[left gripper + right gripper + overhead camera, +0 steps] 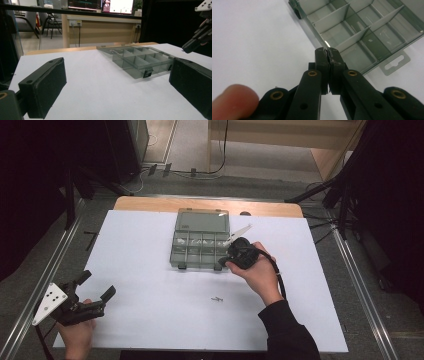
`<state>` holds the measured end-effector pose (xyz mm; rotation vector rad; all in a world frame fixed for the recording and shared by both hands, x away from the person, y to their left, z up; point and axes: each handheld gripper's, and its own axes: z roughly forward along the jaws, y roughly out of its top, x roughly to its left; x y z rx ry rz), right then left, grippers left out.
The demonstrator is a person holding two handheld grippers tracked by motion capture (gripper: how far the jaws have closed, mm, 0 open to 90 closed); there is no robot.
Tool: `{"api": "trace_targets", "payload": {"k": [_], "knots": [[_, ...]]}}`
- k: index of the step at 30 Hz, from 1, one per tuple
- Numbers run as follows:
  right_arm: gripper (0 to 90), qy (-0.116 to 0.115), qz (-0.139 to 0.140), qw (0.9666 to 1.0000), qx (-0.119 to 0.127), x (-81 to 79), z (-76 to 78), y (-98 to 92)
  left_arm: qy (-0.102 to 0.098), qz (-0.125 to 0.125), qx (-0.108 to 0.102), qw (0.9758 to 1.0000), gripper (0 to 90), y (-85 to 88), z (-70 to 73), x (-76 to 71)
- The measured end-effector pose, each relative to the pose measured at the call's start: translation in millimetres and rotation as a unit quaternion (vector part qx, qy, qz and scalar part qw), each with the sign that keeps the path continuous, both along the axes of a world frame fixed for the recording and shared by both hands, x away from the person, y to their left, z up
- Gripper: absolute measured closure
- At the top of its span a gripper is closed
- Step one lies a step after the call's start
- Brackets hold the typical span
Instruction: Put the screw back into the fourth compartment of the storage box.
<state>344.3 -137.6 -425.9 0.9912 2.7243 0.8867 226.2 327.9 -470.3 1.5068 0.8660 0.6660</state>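
Right gripper (329, 53) hovering clenched, jaws pressed together with nothing visible between them, over the front edge of the open organizer box (359, 32) near its right corner. Left gripper (95, 290) resting released, jaws spread wide, at the table's (150, 315) near left corner, well apart from the box. Box sitting at the table's far middle, lid lying back. Small screw (216, 299) lying on the table nearer the person, between box and front edge.
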Motion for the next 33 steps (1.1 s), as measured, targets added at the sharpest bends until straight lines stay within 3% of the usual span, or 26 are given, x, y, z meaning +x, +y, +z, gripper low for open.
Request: {"api": "trace_targets", "payload": {"k": [15, 33], "knots": [[89.8, -0.002, -0.016, 0.9999, -0.005, 28.6, 9.9, 1.5, -0.002, 0.001, -0.001, 1.0000, 1.2, 0.4, 0.2, -0.1], [89.8, 0.003, -0.049, 0.9985, -0.024, 67.3, 0.5, 3.7, -0.004, -0.001, -0.005, 1.0000, 1.2, 0.6, 0.7, -0.6]]}}
